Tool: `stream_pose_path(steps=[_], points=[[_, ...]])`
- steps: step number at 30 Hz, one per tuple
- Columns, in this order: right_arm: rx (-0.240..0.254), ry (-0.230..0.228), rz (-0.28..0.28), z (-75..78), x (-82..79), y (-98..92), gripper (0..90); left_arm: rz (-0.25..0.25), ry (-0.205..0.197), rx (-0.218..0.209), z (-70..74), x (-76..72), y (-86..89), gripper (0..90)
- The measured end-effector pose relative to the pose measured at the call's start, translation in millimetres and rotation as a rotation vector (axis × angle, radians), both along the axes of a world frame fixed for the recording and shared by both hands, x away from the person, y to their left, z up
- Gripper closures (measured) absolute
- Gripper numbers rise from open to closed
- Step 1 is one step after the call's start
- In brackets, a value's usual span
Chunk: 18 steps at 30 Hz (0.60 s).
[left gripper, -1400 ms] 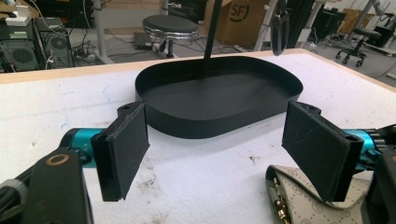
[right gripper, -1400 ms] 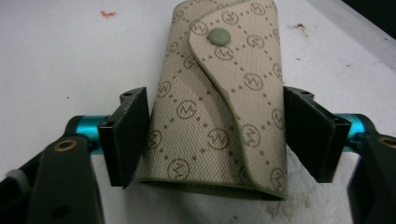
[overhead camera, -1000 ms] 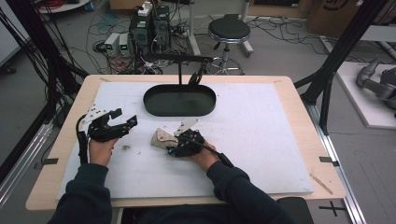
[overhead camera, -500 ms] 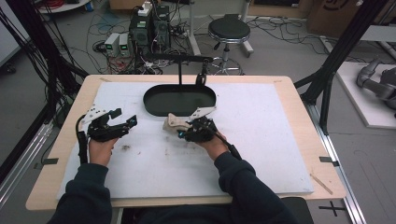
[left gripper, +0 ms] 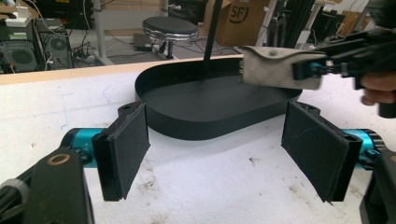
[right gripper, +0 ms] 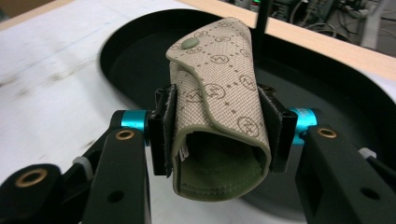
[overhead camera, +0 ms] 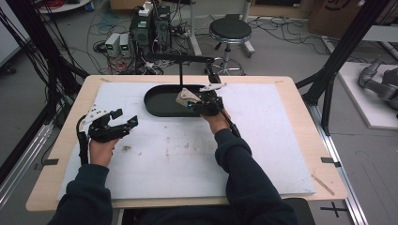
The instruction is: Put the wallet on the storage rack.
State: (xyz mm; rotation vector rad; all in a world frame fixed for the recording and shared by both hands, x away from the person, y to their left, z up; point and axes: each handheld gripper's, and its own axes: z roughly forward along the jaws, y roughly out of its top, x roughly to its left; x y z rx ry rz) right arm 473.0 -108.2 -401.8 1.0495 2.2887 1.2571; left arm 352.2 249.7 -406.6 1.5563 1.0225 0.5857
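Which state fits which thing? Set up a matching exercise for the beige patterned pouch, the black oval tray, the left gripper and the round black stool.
Things:
1. beige patterned pouch
2. black oval tray
3. left gripper
4. round black stool

States:
A. jaws open, nothing between them
B. on the floor beyond the table
C. clamped in the right gripper
D. on the white mat, nothing in it

Pairs: 1-C, 2-D, 3-A, 4-B

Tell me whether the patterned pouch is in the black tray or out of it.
Out: the pouch is clamped in the right gripper, held above the tray, not resting inside.
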Motion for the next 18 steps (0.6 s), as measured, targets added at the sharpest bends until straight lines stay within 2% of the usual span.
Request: stream_pose_path(steps=[1, 3, 6, 18], points=[[-0.015, -0.003, -0.019, -1.9, 7.3, 3.8, 54.7, -0.001, 0.001, 0.001, 0.1, 0.0, 0.0, 23.0], [-0.02, -0.001, -0.028, -4.0, 11.1, 5.1, 54.7, -0.002, 0.001, 0.0, 0.0, 0.0, 0.1, 22.9], [-0.024, 0.026, -0.057, -15.6, 22.2, 11.4, 54.6, -0.003, 0.001, 0.002, 0.2, -0.3, 0.0, 22.9], [-0.05, 0.03, -0.05, -27.2, 29.5, 32.1, 52.9, -0.003, -0.003, 0.002, 1.0, -1.1, 0.4, 22.9]])
